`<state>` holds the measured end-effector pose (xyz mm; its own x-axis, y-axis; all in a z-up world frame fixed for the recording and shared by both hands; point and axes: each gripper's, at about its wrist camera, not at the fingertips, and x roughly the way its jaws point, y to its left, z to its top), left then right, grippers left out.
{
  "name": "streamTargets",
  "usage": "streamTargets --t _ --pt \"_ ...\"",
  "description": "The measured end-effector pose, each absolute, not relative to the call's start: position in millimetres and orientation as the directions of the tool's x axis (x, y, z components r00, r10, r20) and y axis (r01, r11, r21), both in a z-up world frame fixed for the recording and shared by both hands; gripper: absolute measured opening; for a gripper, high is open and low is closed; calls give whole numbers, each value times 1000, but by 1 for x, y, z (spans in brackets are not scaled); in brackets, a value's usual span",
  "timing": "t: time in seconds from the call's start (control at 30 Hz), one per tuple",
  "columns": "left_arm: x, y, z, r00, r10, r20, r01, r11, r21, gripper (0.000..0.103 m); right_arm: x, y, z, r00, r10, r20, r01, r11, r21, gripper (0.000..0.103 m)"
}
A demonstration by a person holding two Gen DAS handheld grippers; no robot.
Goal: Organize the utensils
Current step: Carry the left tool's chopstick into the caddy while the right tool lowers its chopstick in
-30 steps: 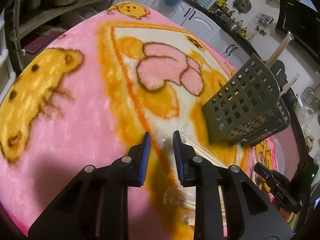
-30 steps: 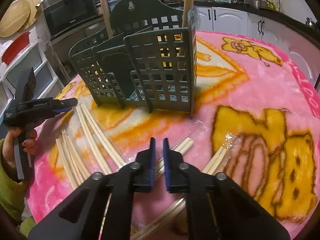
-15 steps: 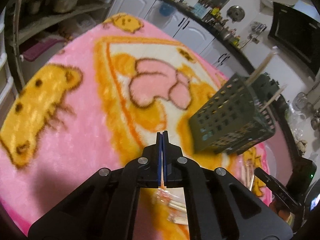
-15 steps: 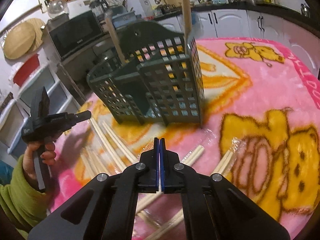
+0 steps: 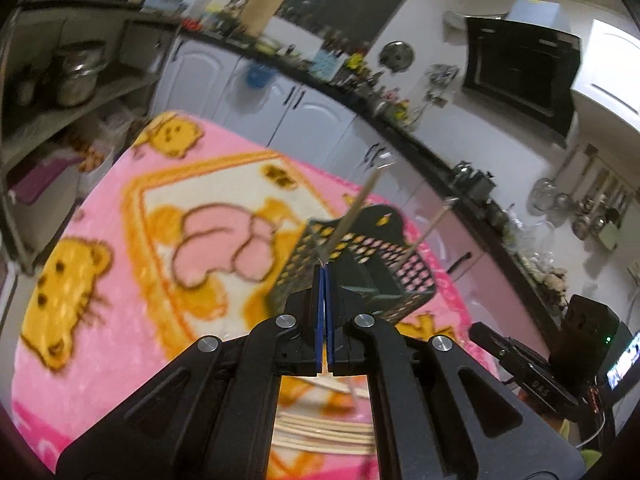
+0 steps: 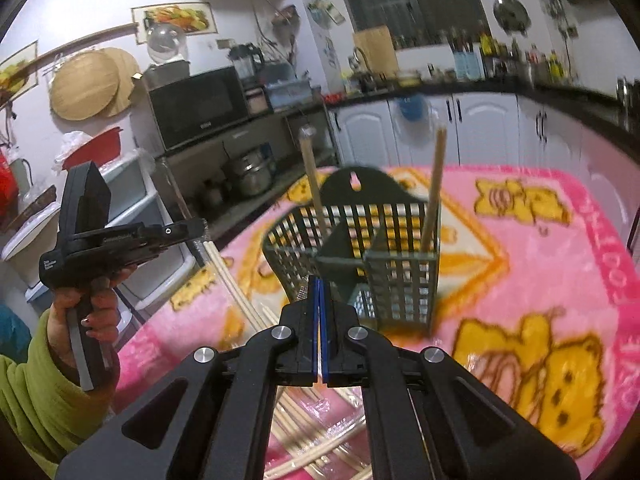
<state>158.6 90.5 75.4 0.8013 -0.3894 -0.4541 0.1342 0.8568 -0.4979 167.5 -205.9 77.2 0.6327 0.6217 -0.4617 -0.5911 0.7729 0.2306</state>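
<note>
A dark green slotted utensil basket (image 6: pixel 400 280) stands on the pink blanket with two chopsticks (image 6: pixel 434 188) upright in it. My left gripper (image 5: pixel 323 270) is shut. In the right wrist view, this left gripper (image 6: pixel 202 226) pinches a clear-wrapped chopstick pair (image 6: pixel 236 284) that hangs slanted from its tips, off the blanket. My right gripper (image 6: pixel 319 280) is shut above and in front of the basket, with a pale sliver between its pads and crinkled clear wrapper (image 6: pixel 303 292) beside the tip. Several loose chopsticks (image 6: pixel 312 456) lie under it.
The pink cartoon blanket (image 5: pixel 100 200) covers the table, bare to the left of the basket (image 5: pixel 384 256). More chopsticks (image 5: pixel 320 432) lie at its near edge. A person's hand (image 6: pixel 92 308) in a green sleeve holds the left gripper. Cabinets and shelves ring the table.
Both grippers closed over wrapped chopsticks on the blanket and then rose well above it. The basket now sits lower and farther off in both views.
</note>
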Motion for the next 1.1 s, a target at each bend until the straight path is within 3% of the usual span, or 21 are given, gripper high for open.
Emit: streamTargets --t 0.37,1.1 --pt "159 52 124 798 -466 -383 275 846 -456 0 158 -206 120 685 623 -379 -612 773 165 1" --pt "165 11 177 790 -536 -298 404 820 -405 0 154 -217 161 735 617 -281 -610 783 123 1"
